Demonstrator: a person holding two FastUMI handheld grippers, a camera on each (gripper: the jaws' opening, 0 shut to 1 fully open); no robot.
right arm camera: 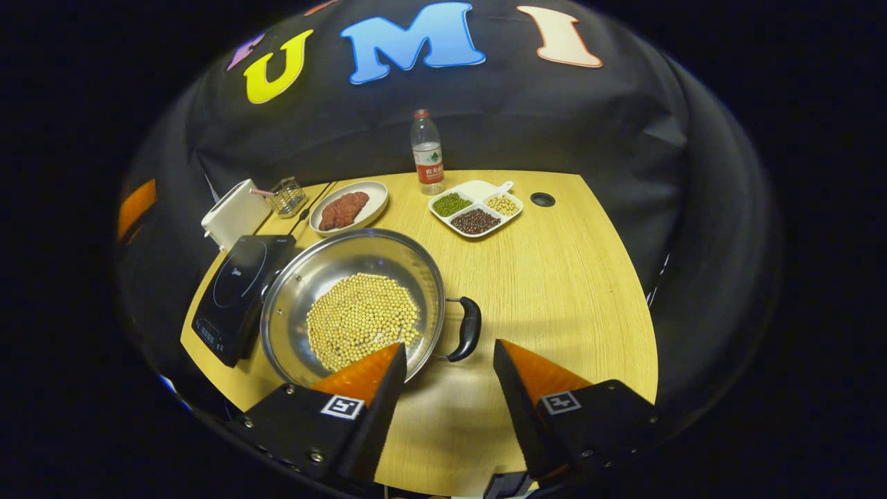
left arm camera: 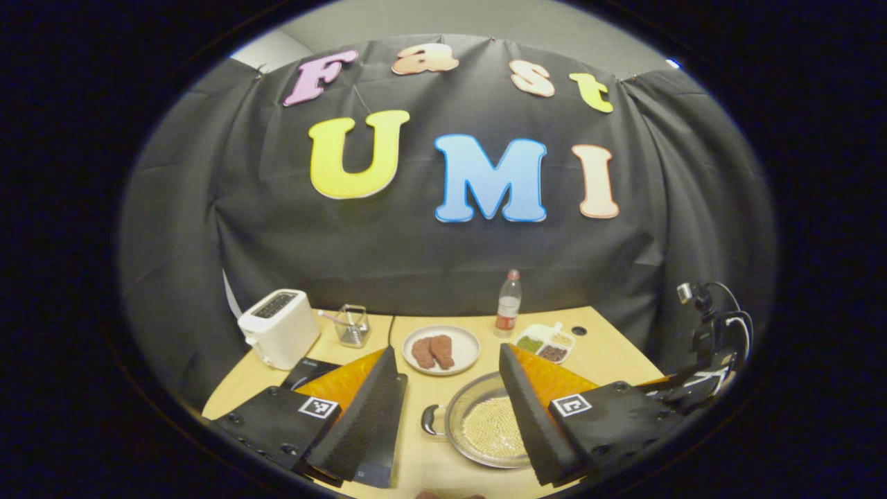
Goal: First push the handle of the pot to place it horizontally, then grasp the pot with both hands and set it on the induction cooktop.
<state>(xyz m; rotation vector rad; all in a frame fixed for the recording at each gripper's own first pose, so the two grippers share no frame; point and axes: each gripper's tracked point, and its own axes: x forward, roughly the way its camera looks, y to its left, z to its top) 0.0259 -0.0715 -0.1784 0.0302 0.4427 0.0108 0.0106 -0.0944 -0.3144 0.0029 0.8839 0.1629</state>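
Booth wall = black cloth (left arm camera: 429, 256), creased w/ vertical folds, hung behind the table & wrapping round both sides; above it at 12 o'clock in left gripper view a pale grey room wall (left arm camera: 485, 21) shows, w/ a small bright light spot at 1 o'clock. Furniture: 1 light wood-grain table (right arm camera: 554, 277), 2 slabs joined by a dark seam (left arm camera: 390, 329) at back-left, w/ a round black cable hole (right arm camera: 542, 199) near the far edge at 1 o'clock in right gripper view. Light is even, soft shadows on the tabletop.
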